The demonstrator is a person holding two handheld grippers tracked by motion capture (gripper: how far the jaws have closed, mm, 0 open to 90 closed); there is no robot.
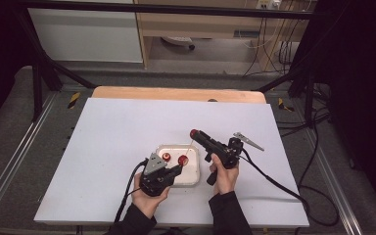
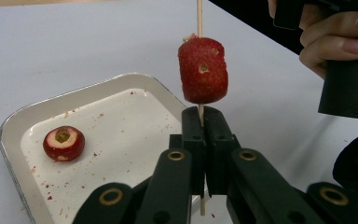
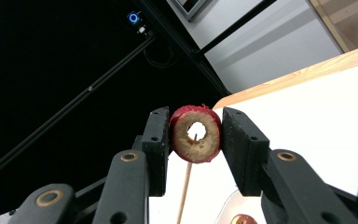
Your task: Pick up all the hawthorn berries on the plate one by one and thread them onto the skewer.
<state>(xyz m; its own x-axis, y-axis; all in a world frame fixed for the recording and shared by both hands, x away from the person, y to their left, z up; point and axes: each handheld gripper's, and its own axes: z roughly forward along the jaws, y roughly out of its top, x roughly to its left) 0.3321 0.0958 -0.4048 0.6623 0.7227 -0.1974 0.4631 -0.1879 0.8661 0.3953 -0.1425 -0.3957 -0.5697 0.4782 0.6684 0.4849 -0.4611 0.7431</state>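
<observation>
Fingers (image 2: 204,135) grip one skewer (image 2: 199,18); three fruit pieces (one traybound (image 2: 64,143)).

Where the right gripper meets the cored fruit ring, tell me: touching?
Touching. The right gripper view shows the right gripper with both jaws pressed against the sides of the cored fruit ring.

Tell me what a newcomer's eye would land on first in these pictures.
First, the red fruit piece threaded on a thin wooden skewer, which the left gripper clamps just below the fruit. Next, the cored red ring pinched between the right gripper jaws, the skewer tip showing through its hole. One more red piece lies in the white tray at mid-table.
</observation>
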